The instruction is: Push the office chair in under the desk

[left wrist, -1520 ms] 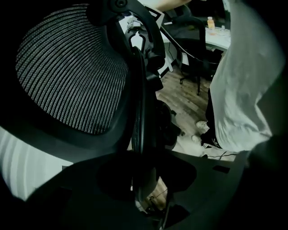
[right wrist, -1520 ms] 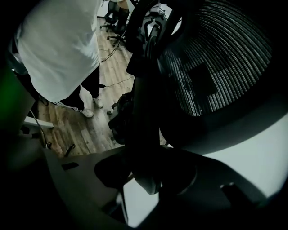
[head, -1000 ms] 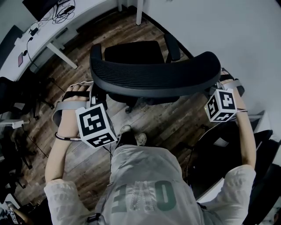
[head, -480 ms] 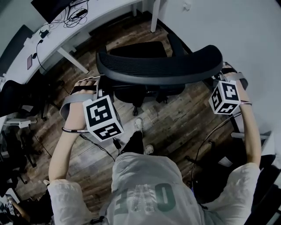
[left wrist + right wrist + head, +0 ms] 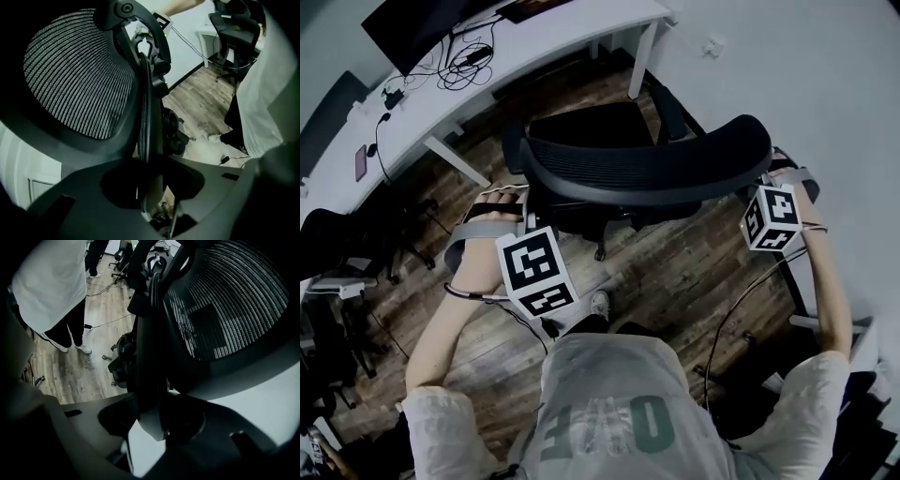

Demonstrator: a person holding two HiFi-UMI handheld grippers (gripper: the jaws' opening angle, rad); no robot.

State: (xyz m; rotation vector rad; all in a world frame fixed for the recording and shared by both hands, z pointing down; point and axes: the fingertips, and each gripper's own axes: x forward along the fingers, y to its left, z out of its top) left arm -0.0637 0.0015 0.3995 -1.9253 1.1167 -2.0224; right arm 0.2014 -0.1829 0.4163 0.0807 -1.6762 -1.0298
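The black mesh office chair [image 5: 647,169] stands on the wood floor, its seat [image 5: 586,122] facing the white desk [image 5: 553,33] at the top of the head view. My left gripper [image 5: 517,202] is shut on the backrest's left edge, and my right gripper [image 5: 772,172] is shut on its right edge. In the left gripper view the backrest frame [image 5: 146,117] runs straight between the jaws of my left gripper [image 5: 149,176], with the mesh [image 5: 79,79] to the left. In the right gripper view the frame edge [image 5: 151,348] sits between the jaws of my right gripper [image 5: 152,420].
A monitor [image 5: 422,28] and tangled cables [image 5: 469,56] lie on the desk. Its white legs [image 5: 642,58] stand just beyond the seat. A white wall [image 5: 806,75] runs on the right. Other dark chairs [image 5: 337,253] crowd the left. A cable [image 5: 741,300] trails over the floor.
The chair and both grippers have moved up the view toward the desk. More of the desk top and its legs show now, and the person has stepped forward behind the chair.
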